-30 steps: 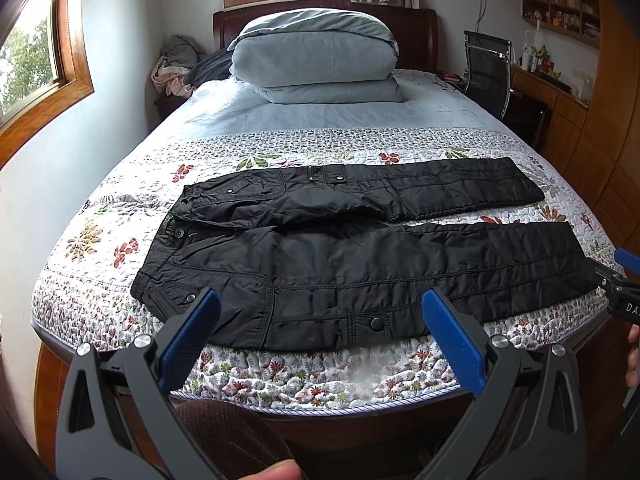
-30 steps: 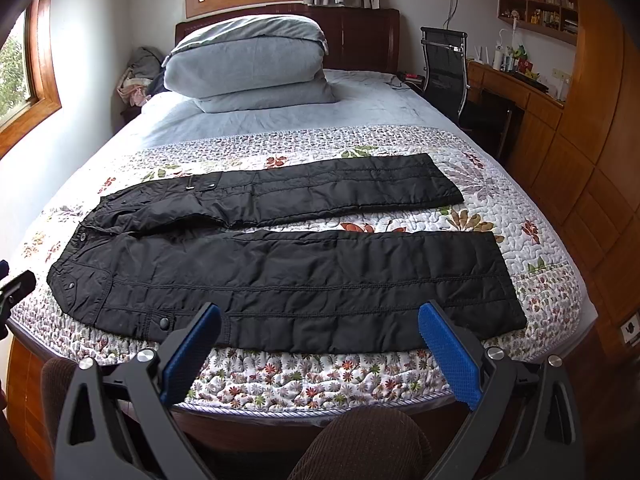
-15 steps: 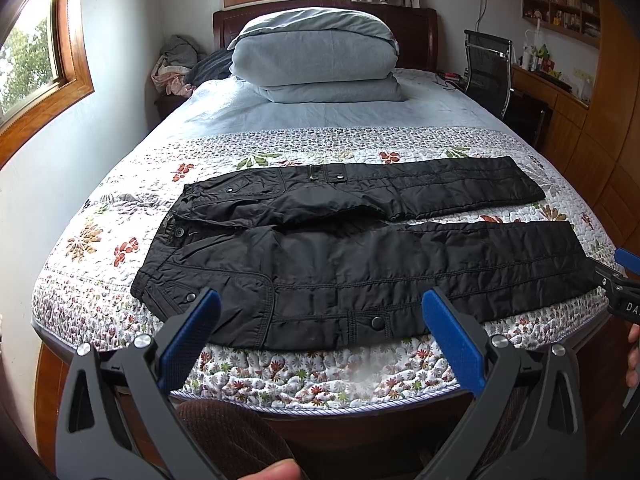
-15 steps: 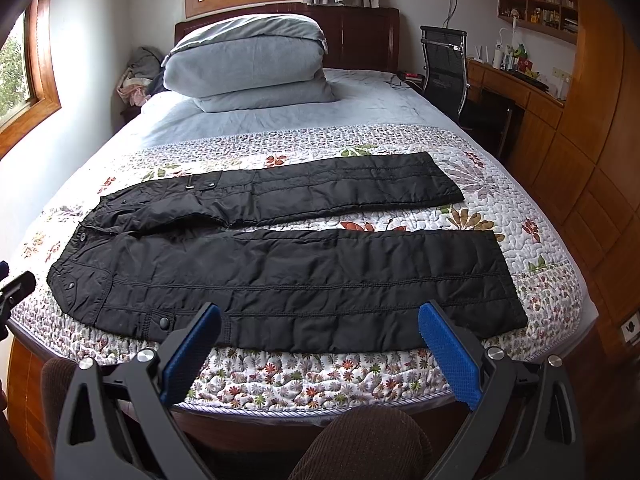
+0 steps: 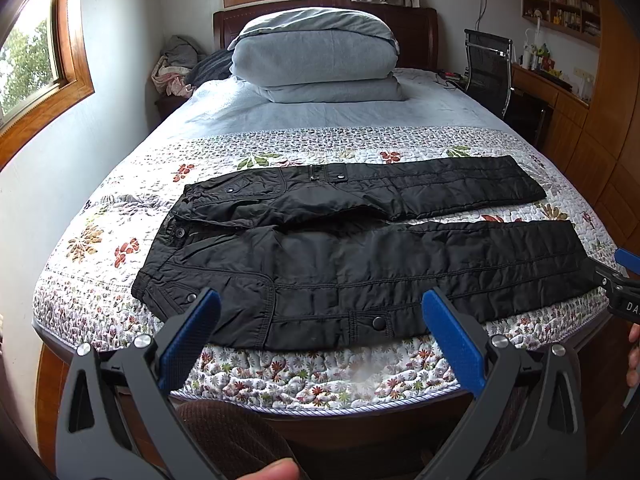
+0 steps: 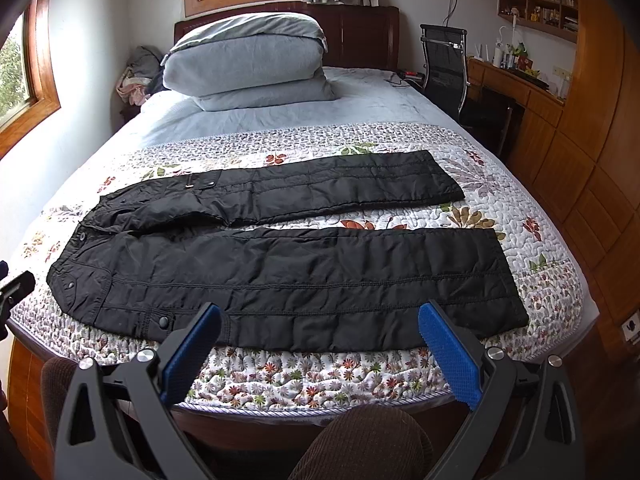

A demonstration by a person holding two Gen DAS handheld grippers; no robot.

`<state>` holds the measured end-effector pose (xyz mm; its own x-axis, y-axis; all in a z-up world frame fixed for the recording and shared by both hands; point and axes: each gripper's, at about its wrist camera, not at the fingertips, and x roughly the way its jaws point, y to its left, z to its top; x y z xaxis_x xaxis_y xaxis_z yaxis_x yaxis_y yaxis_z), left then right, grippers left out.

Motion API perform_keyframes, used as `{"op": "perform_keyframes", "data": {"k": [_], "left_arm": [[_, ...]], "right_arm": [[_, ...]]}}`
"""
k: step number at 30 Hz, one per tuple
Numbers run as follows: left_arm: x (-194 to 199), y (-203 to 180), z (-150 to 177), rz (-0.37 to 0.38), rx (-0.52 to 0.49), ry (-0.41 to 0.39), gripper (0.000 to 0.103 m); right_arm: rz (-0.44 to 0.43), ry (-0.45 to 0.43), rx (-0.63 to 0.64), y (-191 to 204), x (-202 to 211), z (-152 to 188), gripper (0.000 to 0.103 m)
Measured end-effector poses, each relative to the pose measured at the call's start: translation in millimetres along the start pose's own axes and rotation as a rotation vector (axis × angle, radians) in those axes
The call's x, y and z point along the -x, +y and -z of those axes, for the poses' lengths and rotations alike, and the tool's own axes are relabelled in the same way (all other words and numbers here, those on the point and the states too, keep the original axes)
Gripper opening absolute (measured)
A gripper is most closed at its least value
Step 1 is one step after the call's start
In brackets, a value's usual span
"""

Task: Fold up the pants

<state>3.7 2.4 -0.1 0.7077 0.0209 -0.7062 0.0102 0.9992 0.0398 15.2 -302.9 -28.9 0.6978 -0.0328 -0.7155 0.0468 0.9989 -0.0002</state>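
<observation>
Black padded pants (image 5: 360,252) lie flat across the foot of the bed, waistband to the left, both legs stretched to the right and slightly apart; they also show in the right wrist view (image 6: 280,264). My left gripper (image 5: 320,304) is open and empty, held off the bed's near edge in front of the waist and near leg. My right gripper (image 6: 320,316) is open and empty, in front of the near leg's middle. The right gripper's tip shows at the right edge of the left wrist view (image 5: 624,284).
The floral quilt (image 5: 104,248) covers the bed's foot. Stacked grey bedding (image 5: 320,60) sits at the headboard. A black chair (image 6: 444,68) and wooden desk (image 6: 516,88) stand right of the bed. A wall and window lie left. My knees are below the grippers.
</observation>
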Motion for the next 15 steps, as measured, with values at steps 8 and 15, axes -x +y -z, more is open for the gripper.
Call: {"op": "perform_keyframes", "data": {"k": [8,15], "left_arm": [[-1,0,0,0.002,-0.001,0.001,0.101],[-14,11,-5,0.126,0.033,0.037,0.101]], "right_arm": [[-0.004,0.006,-0.003,-1,-4,-1,0.1],[-0.067,0.015,-0.007,-7,-10,-9,0.1]]}}
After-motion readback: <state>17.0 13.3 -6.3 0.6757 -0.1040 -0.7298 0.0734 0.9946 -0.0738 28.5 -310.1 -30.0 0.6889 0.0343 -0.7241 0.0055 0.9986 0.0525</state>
